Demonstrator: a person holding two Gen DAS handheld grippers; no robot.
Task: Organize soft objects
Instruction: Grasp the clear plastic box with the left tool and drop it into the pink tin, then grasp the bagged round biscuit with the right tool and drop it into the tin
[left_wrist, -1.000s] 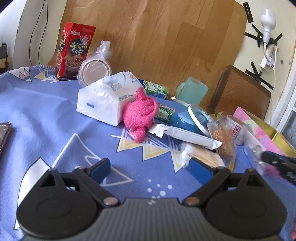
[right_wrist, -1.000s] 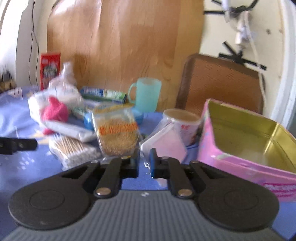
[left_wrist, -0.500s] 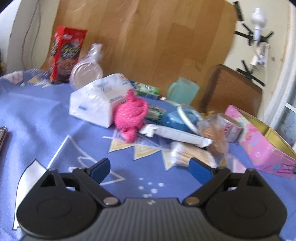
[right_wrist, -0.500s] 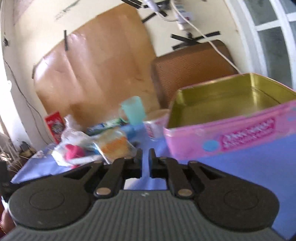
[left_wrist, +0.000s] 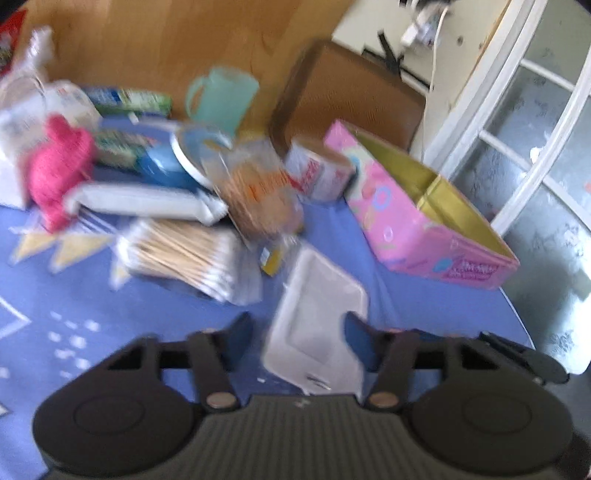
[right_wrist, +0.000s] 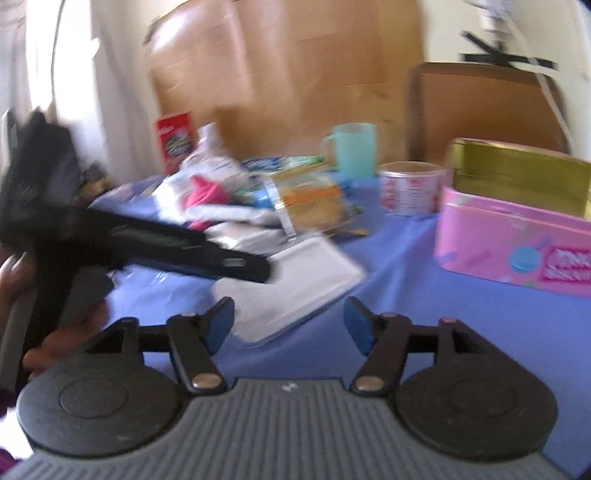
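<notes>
1. I see one pink tin box (left_wrist: 417, 225) on the blue tablecloth (left_wrist: 424, 295), open at the top; its gold inside looks empty.
2. One paper cup (left_wrist: 317, 170) lies on its side just beside the tin, and one teal mug (left_wrist: 221, 96) stands behind the pile. I cannot tell what is in them.
3. My left gripper (left_wrist: 299, 332) has just been closing its jaws. A flat white packet (left_wrist: 317, 314) lies between them, but the pads are still apart from it, as far as the blur lets me see.
4. My right gripper (right_wrist: 288, 319) has just been opening its jaws, and they stand wide with nothing held. The same white packet lies just in front of them.
5. The pink soft toy (left_wrist: 55, 173) rests at the left of the pile, against a white tissue pack (left_wrist: 22, 125).
6. One bag of cotton swabs (left_wrist: 181, 254) and one bag of brown snack (left_wrist: 258, 192) lie between the toy and the tin.
</notes>
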